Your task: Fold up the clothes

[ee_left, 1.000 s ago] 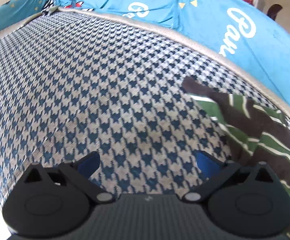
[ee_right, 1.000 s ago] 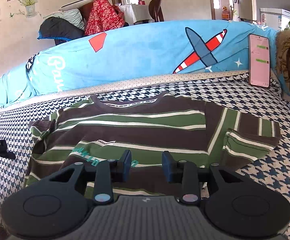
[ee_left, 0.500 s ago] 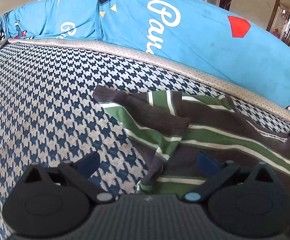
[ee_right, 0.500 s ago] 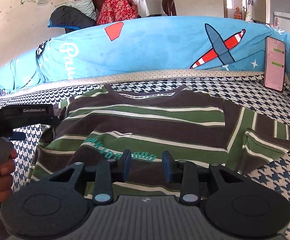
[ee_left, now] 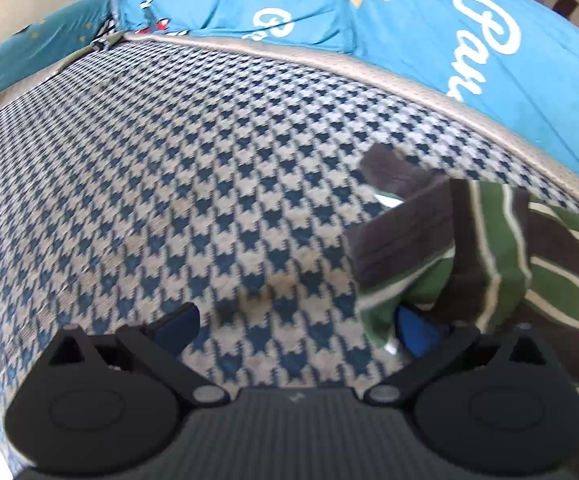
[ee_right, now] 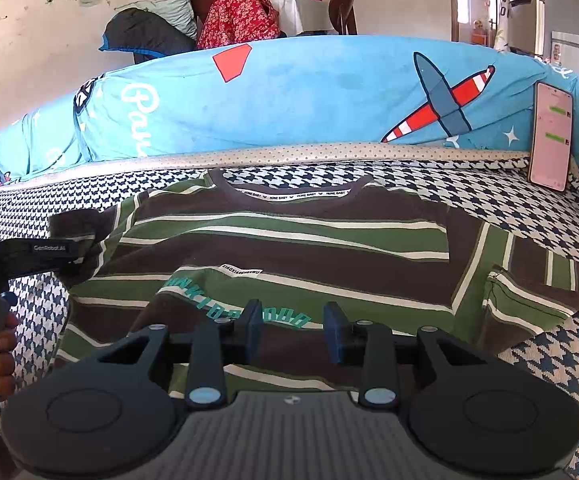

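Green, brown and white striped cotton T-shirt (ee_right: pixel 289 248) lies flat on the blue-and-cream houndstooth sofa seat (ee_left: pixel 169 168); the left gripper (ee_left: pixel 293 326), fingers wide apart, meets its crumpled sleeve (ee_left: pixel 429 248); the right gripper (ee_right: pixel 292 330) hovers over the hem, fingers parted, gripping nothing.

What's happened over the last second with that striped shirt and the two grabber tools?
The left gripper swung in to the shirt's sleeve; half a second ago it looked further over the shirt, and now one open finger sits under the raised sleeve edge. It has not closed. The right gripper hovers open above the shirt's lower front as before. The phone leans unchanged against the blue cushion.
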`<state>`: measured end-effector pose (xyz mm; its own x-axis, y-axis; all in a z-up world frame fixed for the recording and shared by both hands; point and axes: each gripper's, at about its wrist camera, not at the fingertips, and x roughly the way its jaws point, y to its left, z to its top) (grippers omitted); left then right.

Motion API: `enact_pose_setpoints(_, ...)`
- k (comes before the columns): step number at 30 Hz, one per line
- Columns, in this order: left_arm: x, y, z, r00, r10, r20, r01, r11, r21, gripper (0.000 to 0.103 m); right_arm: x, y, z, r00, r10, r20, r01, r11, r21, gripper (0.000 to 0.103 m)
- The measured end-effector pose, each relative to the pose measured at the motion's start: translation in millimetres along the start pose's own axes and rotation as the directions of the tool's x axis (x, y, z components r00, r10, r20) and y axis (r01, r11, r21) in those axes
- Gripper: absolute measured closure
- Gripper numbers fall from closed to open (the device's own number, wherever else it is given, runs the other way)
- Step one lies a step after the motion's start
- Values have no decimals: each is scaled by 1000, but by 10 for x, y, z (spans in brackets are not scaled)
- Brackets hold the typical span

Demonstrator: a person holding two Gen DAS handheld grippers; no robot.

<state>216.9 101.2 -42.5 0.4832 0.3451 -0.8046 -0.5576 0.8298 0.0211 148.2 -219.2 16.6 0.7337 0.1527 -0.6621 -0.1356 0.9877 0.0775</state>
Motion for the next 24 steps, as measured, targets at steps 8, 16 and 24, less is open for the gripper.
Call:
enact_pose_setpoints(8, -64, 401, 23, 990, 137, -27, -139, 985, -106, 0, 15, 32, -6, 1000, -3, -3, 3, 1000, -7, 70)
enact_pose_setpoints(16, -284, 587, 195, 999, 45, 24, -39, 973, -225, 0, 40, 31, -3, 1000, -1, -14, 1, 1000, -5, 70)
enact_pose_setpoints(24, 134, 609, 565, 978, -202, -50, 186, 956, -228, 0, 88, 91, -22, 999, 14, -36, -15, 1000, -27, 70)
